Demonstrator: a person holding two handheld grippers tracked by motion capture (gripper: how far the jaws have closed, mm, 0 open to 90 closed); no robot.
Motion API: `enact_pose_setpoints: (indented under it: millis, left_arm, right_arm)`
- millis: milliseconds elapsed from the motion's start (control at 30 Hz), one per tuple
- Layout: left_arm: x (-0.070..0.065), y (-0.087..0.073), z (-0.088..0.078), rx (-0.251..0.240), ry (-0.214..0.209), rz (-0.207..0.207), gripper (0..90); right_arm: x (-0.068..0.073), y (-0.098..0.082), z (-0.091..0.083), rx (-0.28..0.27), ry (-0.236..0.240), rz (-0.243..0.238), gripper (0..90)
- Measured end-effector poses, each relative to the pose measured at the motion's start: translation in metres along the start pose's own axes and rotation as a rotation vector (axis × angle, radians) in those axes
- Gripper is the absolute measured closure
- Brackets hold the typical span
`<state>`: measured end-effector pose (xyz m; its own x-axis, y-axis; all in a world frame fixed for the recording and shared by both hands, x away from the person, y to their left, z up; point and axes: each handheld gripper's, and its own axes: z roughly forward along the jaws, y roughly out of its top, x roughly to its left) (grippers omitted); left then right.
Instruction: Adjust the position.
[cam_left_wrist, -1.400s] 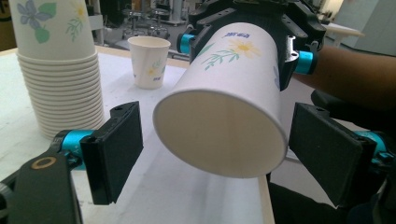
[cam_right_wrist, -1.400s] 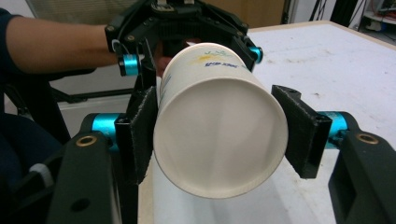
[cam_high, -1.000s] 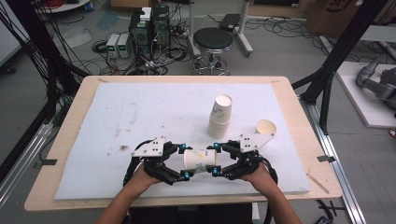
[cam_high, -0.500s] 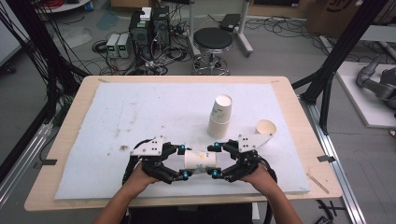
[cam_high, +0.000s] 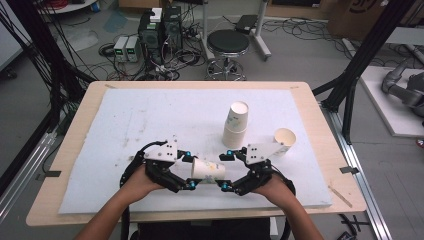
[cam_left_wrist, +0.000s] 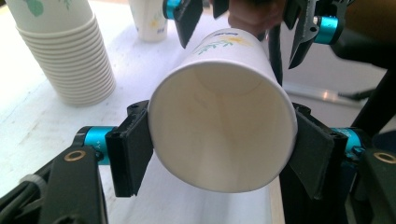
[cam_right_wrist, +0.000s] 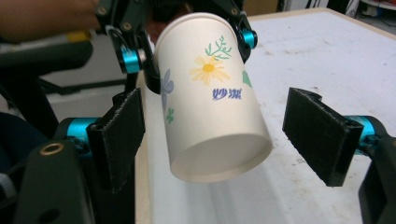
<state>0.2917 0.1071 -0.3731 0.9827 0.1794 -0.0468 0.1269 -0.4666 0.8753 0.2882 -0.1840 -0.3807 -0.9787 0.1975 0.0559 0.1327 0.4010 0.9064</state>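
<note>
High view: a paper cup (cam_high: 207, 170) lay on its side in the air between the two grippers, above the near edge of the white mat (cam_high: 150, 120).
Left gripper (cam_high: 186, 172): its pads (cam_left_wrist: 133, 151) were pressed on the cup's rim end, clamped.
Right gripper (cam_high: 225, 170): its jaws stood apart on either side of the cup's base, not touching it.
Cup stack (cam_high: 236, 125): stood upright on the mat beyond the grippers.
Lone cup (cam_high: 284, 141): stood upright near the mat's right side.

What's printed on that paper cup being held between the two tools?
The white paper cup bears a yellow daisy, green sprigs, a blue flower and blue lettering; clearest in the right gripper view.
</note>
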Motion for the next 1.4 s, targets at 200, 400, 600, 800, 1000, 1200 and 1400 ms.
enact_pose_setpoints:
  millis: [200, 400, 600, 800, 1000, 1200, 1400]
  left_arm:
    - [0.002, 0.012, -0.002, 0.105, 0.017, 0.027, 29.3]
    - [0.004, 0.020, -0.001, 0.218, 0.042, 0.052, 29.4]
    - [0.005, 0.029, -0.001, 0.306, 0.047, 0.075, 29.5]
    - [0.007, 0.037, 0.000, 0.375, 0.045, 0.091, 29.5]
    - [0.008, 0.042, 0.001, 0.429, 0.040, 0.086, 29.5]
    - [0.008, 0.050, 0.004, 0.484, 0.044, 0.106, 29.5]
    - [0.008, 0.053, 0.006, 0.515, 0.048, 0.114, 29.5]
  right_arm:
    - [0.000, 0.009, 0.008, 0.067, -0.016, -0.046, 21.6]
    - [0.001, 0.018, 0.018, 0.147, -0.041, -0.111, 21.6]
    - [0.001, 0.024, 0.029, 0.212, -0.042, -0.160, 21.7]
    - [0.001, 0.030, 0.034, 0.252, -0.052, -0.190, 21.7]
    - [0.003, 0.033, 0.039, 0.294, -0.050, -0.217, 21.9]
    - [0.005, 0.037, 0.048, 0.351, -0.056, -0.248, 21.9]
    - [0.005, 0.037, 0.053, 0.376, -0.061, -0.250, 21.9]
